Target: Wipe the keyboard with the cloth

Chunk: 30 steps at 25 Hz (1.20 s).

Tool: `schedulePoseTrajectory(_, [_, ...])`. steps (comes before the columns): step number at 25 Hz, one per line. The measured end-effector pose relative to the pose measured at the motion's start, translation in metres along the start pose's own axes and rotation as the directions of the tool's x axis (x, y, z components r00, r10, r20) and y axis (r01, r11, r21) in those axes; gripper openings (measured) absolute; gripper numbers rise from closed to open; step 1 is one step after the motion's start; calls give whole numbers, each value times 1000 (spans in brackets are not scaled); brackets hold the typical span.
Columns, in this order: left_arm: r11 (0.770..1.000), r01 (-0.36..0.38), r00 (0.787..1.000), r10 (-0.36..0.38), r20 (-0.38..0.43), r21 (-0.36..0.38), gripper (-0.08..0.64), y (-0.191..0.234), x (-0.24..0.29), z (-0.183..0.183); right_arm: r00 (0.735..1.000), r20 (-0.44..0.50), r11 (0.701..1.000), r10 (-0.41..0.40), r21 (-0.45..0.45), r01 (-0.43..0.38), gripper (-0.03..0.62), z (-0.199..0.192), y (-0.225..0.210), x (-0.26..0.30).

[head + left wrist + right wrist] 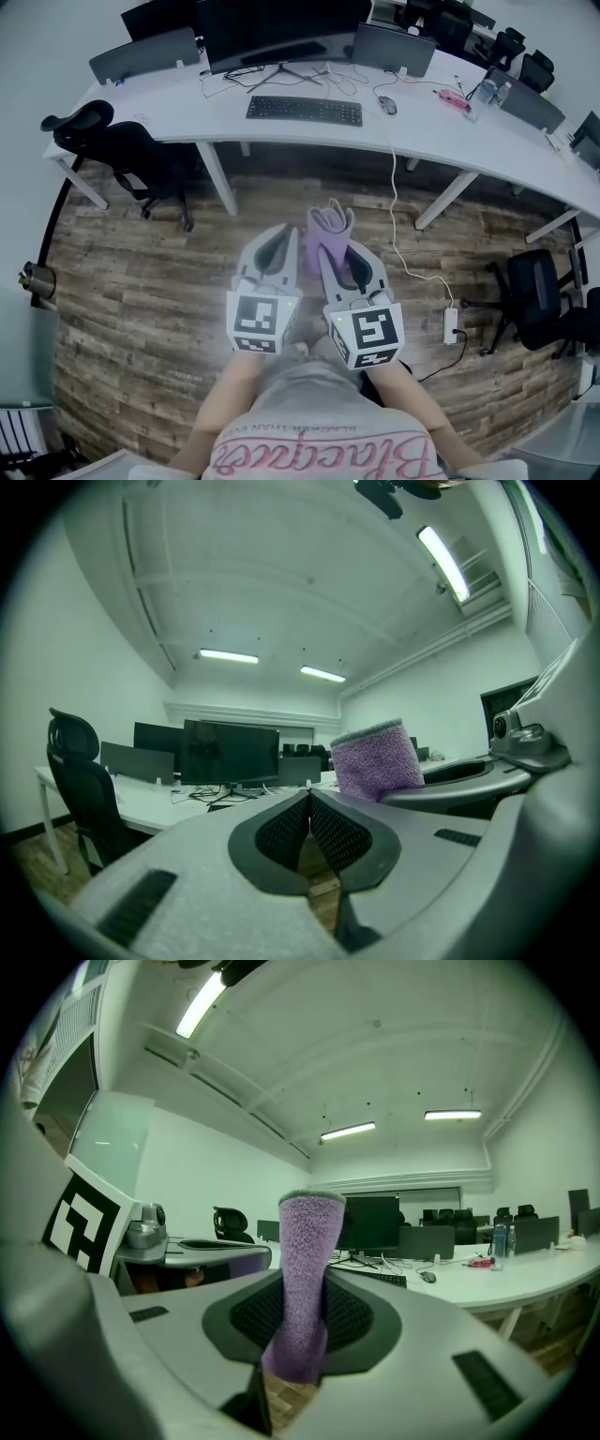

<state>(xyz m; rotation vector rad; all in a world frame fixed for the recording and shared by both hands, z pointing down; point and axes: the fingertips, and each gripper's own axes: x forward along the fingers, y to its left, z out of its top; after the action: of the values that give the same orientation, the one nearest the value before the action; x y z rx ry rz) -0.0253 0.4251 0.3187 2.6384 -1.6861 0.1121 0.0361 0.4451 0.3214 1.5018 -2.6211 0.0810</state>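
A: What fills most of the head view?

B: A wooden floor (141,281) takes up the middle and lower part. A long white table (422,131) curves across the top of the frame.

A: And on or around the table?

B: A black office chair (122,150) stands at the upper left, just in front of the table. A dark monitor (281,28) sits at the top centre. The black keyboard (304,111) lies on the table right below the monitor, with a mouse (388,105) just to its right.

A: Where are the grippers?

B: Both are low in the centre, side by side over the floor and well apart from the keyboard. The left gripper (309,799) has its jaws pressed together with nothing between them.

A: And the right one?

B: The right gripper (302,1288) has its jaws clamped on the purple cloth (307,1241). The cloth is pinched between the ribbed pads, and a folded length of it stands upright past the jaw tips. A short end hangs out below the pads. In the left gripper view the same cloth shows just right of centre, beside that gripper's tips but not touching them.
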Motion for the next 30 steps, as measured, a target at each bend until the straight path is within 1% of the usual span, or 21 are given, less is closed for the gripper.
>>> schedulePoseTrajectory(7, [1000,-7,1000,7,-12,-12,5,20,30,-3,1000,-12,1000,8,4,-8,91,-1,-14,32])
schedulePoseTrajectory(14, [1000,-19,999,19,-28,-11,5,36,74,-9,1000,-18,1000,25,10,-25,91,-2,-42,74])
schedulePoseTrajectory(20, [998,-55,998,53,-44,-24,5,63,127,-11,998,-21,998,62,2,-62,91,7,-70,128])
schedulePoseTrajectory(25, [997,-77,996,76,-55,-23,5,80,179,-13,996,-28,996,86,-4,-86,91,14,-104,171])
schedulePoseTrajectory(30, [995,-102,993,100,-56,-19,5,95,231,-7,993,-30,993,116,-1,-116,91,19,-137,215])
